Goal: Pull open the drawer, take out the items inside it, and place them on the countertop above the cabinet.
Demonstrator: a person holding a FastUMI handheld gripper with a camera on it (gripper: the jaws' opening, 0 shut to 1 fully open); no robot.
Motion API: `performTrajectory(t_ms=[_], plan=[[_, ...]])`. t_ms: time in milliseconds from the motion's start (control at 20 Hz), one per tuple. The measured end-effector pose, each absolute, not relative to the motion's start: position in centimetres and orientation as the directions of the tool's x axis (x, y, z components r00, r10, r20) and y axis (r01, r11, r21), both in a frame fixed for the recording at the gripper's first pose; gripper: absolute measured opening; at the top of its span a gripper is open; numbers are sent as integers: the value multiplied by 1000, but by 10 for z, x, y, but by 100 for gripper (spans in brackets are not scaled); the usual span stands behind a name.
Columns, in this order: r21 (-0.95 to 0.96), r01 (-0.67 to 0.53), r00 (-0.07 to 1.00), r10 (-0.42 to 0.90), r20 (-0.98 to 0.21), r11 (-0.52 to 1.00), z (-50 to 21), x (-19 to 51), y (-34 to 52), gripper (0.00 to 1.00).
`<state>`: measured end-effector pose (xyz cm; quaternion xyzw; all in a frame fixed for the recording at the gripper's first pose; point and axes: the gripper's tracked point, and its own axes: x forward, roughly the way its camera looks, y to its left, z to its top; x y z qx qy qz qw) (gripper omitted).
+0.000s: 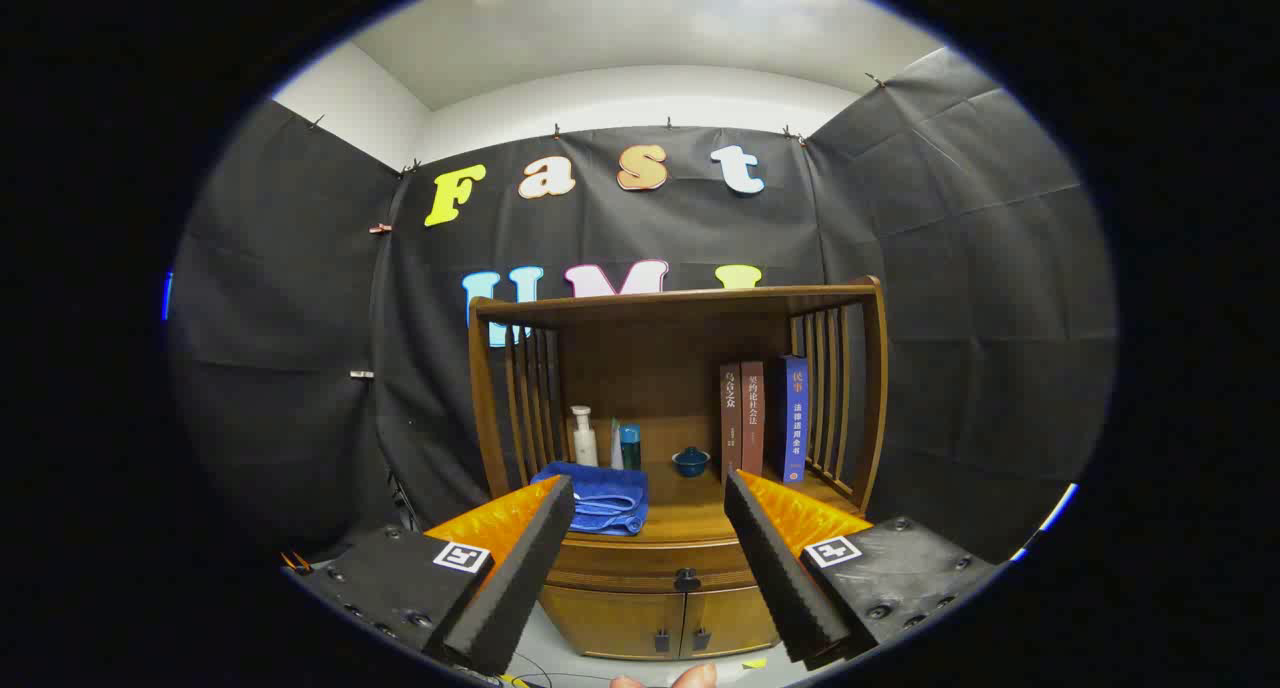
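While held level and aimed at the booth's far side: gripper with fingers spread wide apart, nothing between them, touching nothing.
Room: black cloth walls on three sides beyond the fingers, pinned up with small clips; white wall and pale ceiling above the cloth.
Floor: pale grey floor under the cabinet, seen low between the fingers.
Cabinet: wooden cabinet straight ahead, well beyond the fingertips, with slatted sides, a flat top board and an open shelf bay.
Countertop: wooden countertop inside the bay, bare at its middle, level with the fingertips and seen in the gap between them.
Drawer: drawer fully shut, just under the countertop, dark knob at its centre, lying between the two fingers and beyond them.
Doors: two small doors below the drawer, each with a dark handle.
Towel: folded blue towel on the countertop, partly behind the left fingertip.
Books: three upright books, two brown and one blue, above the right fingertip.
Bottles: white bottle and teal bottle at the back, behind the towel.
Bowl: small dark blue bowl near the books.
Fingertip of a person: pale fingertip lowest between the fingers.
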<state>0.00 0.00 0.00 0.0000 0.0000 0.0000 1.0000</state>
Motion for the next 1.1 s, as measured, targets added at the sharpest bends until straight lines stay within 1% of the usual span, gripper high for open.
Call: performTrajectory(t_ms=[750,900,1100], plan=[[9,10,1000,-10,-11,1000,-5,4,-2,98],[21,17,1000,-17,4,1000,1,2,-5,98],[27,12,1000,-12,-1,1000,-9,6,-6,98]])
